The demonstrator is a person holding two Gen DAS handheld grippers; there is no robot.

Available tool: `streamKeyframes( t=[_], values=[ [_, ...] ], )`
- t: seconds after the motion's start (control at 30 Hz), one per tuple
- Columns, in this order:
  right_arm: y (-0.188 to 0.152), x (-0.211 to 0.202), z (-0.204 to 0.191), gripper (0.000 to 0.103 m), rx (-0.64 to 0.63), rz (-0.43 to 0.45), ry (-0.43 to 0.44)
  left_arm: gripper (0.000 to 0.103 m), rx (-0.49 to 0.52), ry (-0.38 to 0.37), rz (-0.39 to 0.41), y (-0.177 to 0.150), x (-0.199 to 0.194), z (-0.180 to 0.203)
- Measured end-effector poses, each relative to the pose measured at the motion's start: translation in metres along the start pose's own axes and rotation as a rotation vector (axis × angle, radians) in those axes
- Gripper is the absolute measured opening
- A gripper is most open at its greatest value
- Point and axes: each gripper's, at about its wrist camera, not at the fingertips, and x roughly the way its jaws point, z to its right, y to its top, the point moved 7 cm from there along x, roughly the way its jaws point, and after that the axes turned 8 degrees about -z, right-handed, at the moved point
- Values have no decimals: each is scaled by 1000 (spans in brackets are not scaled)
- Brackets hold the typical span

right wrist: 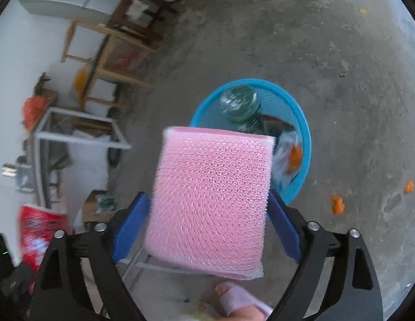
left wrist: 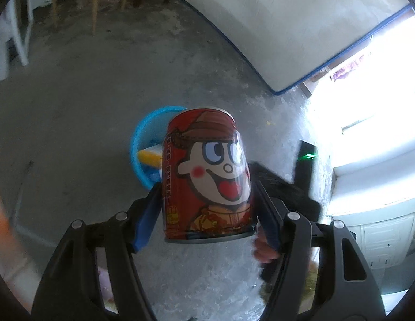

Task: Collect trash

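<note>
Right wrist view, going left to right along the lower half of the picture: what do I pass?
Red printed bag → pink mesh sponge between the blue pads → blue basin's rim → orange scraps on the floor.

Beyond the right gripper, up and to its left, wooden stools (right wrist: 121, 42) stand by a white wall, with a grey metal frame (right wrist: 79, 128) nearer. Beyond the left gripper, a white mattress (left wrist: 287, 21) with blue edging leans upright on the concrete floor (left wrist: 87, 107).
</note>
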Motion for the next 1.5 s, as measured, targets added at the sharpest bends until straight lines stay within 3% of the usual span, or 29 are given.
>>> streamKeyframes(
  t=[0.03,0.07,0.17,0.27,0.47,0.57,0.67,0.77,0.83,0.97,1.13,1.33,1.4,1.5],
  values=[
    [9,14,11,87,18,1,-35,73,-2,-4,-11,6,8,-1],
    [17,17,19,87,26,7,-57,86,-14,-3,-36,15,26,-4],
    [23,31,46,87,73,5,-85,86,-87,-5,-66,21,50,-15],
    [19,29,62,87,91,24,-72,86,-140,-36,-62,14,46,-25],
    [-6,-7,76,87,75,89,-43,86,-79,-9,31,-2,-13,-26],
    [-30,-41,60,87,-1,121,-13,86,-34,2,99,-13,-54,-17],
    [-65,-77,29,87,-143,150,5,86,-8,-6,152,-48,-103,-15],
    [-113,-113,-15,87,-335,185,-3,88,18,67,229,-88,-144,-15],
    [-154,-137,-50,93,-474,233,-20,90,26,148,296,-118,-170,-21],
    [-216,-165,-95,96,-666,303,-43,94,-49,301,419,-180,-211,-42],
    [-286,-183,-140,96,-863,413,-156,94,-176,450,530,-251,-247,-69],
    [-342,-197,-170,96,-944,475,-204,94,-364,571,637,-314,-272,-92],
    [-358,-200,-178,96,-962,494,-209,94,-404,640,657,-327,-277,-96],
    [-381,-194,-184,96,-978,507,-254,94,-416,653,662,-343,-277,-97]
  ],
)
